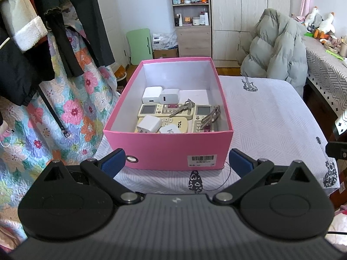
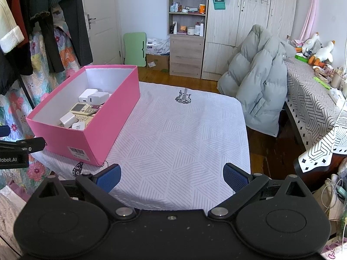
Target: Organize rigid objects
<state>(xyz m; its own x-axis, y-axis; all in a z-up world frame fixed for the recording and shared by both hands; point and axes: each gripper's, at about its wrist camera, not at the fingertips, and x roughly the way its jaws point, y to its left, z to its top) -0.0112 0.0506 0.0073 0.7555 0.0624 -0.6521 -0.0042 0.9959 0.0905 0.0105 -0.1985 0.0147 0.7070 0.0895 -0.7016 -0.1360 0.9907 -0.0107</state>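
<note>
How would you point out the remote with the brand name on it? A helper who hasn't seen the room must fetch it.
Find the pink box on the white cloth. Among the chargers, keys and remotes inside, look in the near half, toward the left, for the cream remote lying crosswise with two white chargers on it. It alone shows the letters TCL; the other two remotes show grey screens.

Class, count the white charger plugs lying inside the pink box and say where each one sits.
4. In the pink box: two side by side at the back, two nearer the front, on the remotes. Others may be hidden underneath.
</note>
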